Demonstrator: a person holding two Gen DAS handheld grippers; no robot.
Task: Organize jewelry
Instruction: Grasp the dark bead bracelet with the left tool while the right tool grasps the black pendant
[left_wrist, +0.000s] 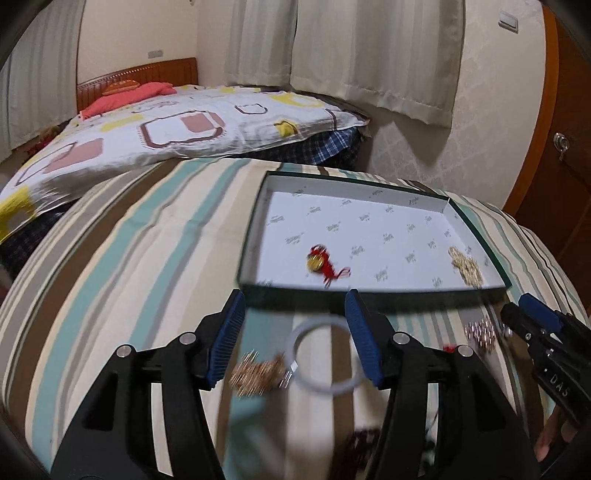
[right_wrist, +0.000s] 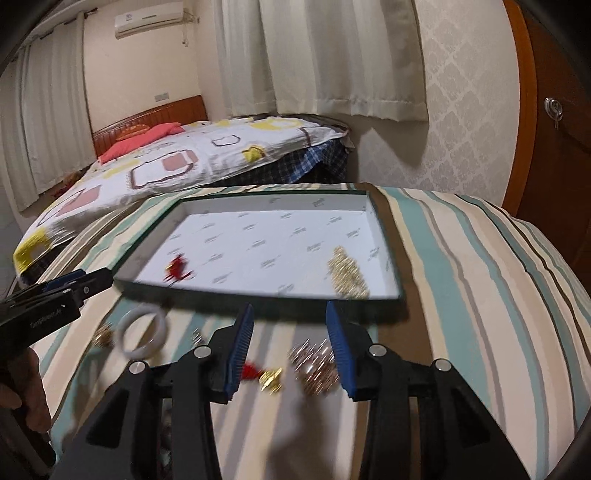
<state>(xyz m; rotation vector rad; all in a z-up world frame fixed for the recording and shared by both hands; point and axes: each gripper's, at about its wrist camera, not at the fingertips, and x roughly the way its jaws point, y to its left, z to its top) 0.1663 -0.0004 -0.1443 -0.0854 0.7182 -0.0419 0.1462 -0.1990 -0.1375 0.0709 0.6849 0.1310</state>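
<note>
Lying flat, box (left_wrist: 373, 232) runs lengthwise left to right.

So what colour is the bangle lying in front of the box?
Pale white-grey; the bangle shows best in the left wrist view.

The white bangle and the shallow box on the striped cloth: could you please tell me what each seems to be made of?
The white bangle looks like smooth, pale stone or glass, perhaps jade or plastic: an even, milky ring with a soft sheen, though blurred. The shallow box looks like cardboard: thin, straight folded walls, dark green outside, with matt white printed paper lining inside.
</note>
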